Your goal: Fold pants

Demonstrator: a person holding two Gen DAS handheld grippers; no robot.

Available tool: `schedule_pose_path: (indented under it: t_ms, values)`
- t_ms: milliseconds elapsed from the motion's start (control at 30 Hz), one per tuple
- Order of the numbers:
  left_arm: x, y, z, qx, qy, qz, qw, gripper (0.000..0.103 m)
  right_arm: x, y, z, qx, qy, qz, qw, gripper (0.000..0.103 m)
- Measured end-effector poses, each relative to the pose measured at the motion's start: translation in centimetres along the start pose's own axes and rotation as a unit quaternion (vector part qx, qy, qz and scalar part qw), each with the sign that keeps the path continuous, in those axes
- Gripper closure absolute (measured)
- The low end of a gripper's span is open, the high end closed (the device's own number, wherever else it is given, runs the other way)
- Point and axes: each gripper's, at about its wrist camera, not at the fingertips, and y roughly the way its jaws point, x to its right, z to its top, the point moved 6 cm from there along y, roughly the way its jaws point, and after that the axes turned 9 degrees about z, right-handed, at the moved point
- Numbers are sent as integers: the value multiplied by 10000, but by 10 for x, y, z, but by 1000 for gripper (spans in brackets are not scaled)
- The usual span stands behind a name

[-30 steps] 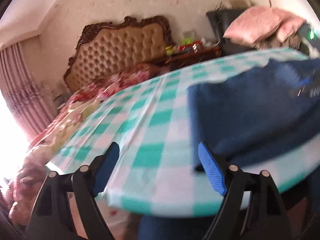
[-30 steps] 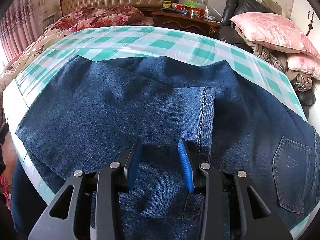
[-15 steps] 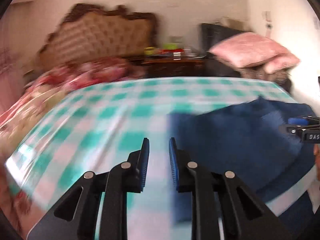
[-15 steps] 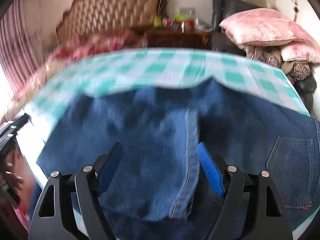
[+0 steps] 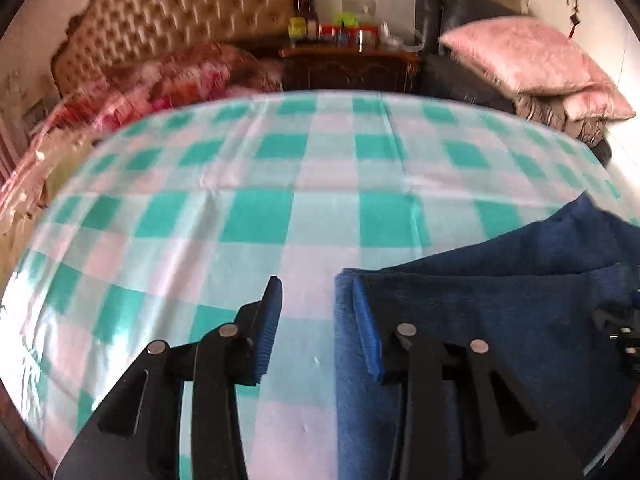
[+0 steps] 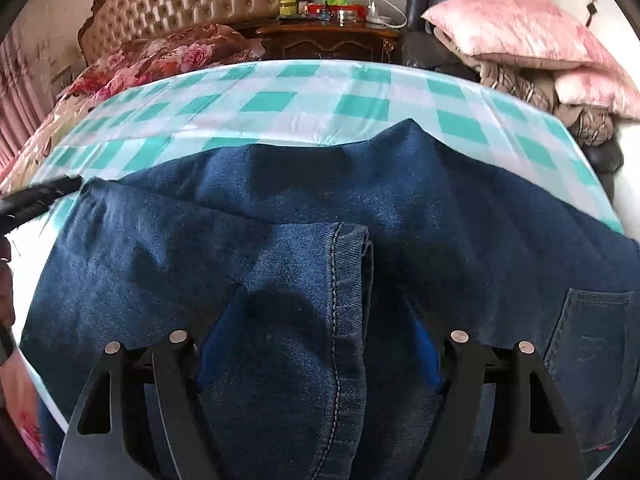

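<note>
Pants (image 6: 280, 240) showing matt, rough denim with stitched seams; checked tablecloth (image 5: 280, 184) looking smooth, slightly glossy, possibly plastic; headboard (image 6: 200, 4) showing tufted padding, carved wood.

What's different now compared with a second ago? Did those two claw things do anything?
The right gripper, half closed a second ago, has spread wide over the hem of the jeans, holding nothing. The left gripper closed up, then reopened partway at the jeans' folded edge. The jeans stayed folded on the checked cloth.
</note>
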Motion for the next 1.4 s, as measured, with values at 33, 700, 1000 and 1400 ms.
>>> schedule_pose_path:
  t_ms: [33, 700, 1000, 1400]
  values:
    - [0, -11, 2, 111, -105, -59, 9999, 64, 1, 0, -1, 3, 31, 9, 10000, 30]
    - [91, -31, -80, -278, 156, -121, 9994, 1, 1, 0, 0, -154, 61, -70, 9998, 16]
    - [66, -64, -73, 240, -275, -369, 9987, 4, -54, -24, 40, 242, -182, 669, 9973, 19]
    - [-43, -80, -121, -161, -1848, -1265, 9745, 42, -55, 23, 29, -371, -651, -152, 9971, 47]
